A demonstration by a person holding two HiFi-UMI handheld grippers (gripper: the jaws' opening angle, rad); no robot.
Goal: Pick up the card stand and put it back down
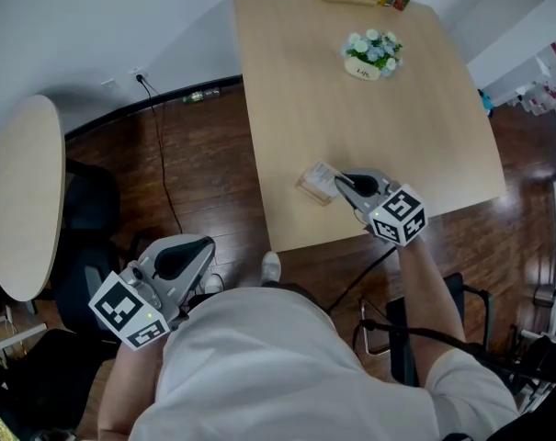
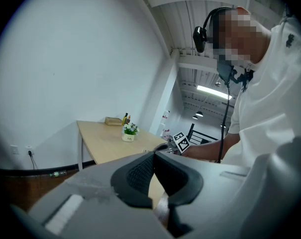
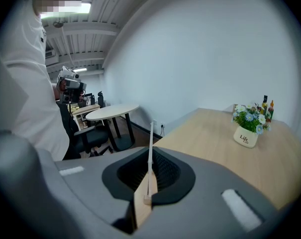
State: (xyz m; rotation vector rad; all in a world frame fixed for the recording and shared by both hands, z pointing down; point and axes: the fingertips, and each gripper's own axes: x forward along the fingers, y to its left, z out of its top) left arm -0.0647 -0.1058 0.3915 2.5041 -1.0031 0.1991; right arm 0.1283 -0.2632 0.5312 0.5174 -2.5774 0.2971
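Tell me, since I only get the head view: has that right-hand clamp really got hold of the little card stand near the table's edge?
Observer: Yes. The right gripper view shows the right gripper shut on the card stand, with the stand's clear panel edge-on between the jaws.
Visitor: And the other clamp, down by the person's side?
Observer: The left gripper view shows the left gripper shut, with nothing between its jaws.
Visitor: What's written on the flower pot?
Observer: In the right gripper view, the flower pot reads "Life".
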